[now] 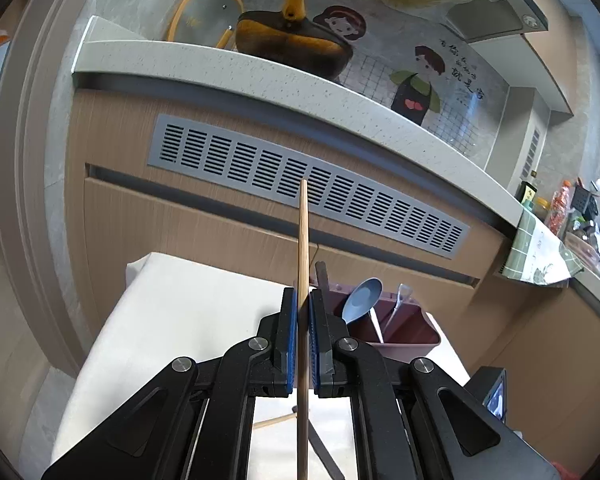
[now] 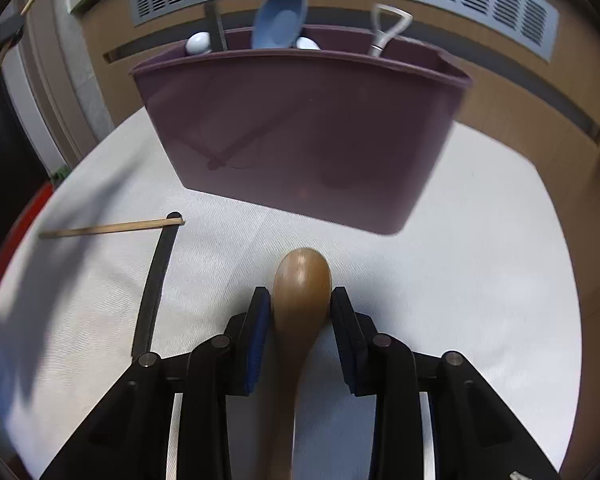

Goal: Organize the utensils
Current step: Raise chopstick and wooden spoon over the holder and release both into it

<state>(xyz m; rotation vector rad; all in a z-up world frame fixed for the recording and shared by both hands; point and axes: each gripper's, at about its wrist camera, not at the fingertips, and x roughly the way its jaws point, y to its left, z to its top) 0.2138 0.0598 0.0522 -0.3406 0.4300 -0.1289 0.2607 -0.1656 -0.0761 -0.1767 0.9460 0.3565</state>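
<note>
My left gripper [image 1: 303, 300] is shut on a wooden chopstick [image 1: 303, 240] that points up and away, held above the white table [image 1: 180, 312]. My right gripper [image 2: 300, 300] is shut on a brown wooden spoon [image 2: 302, 280], bowl forward, just above the table [image 2: 480, 240] in front of the purple utensil holder [image 2: 300, 128]. The holder [image 1: 412, 328] contains a blue spoon [image 2: 280, 20], a clear-handled utensil [image 2: 388, 28], a dark stick [image 2: 216, 28] and white spoon heads [image 2: 198, 43]. A second wooden chopstick [image 2: 112, 228] and a black chopstick [image 2: 156, 288] lie on the table at left.
Brown cabinet fronts with a grey vent grille [image 1: 308, 184] stand behind the table. A speckled countertop [image 1: 260, 76] above carries a yellow-handled pan [image 1: 292, 44] and a glass lid [image 1: 204, 16]. Bottles and jars [image 1: 556, 204] sit at far right.
</note>
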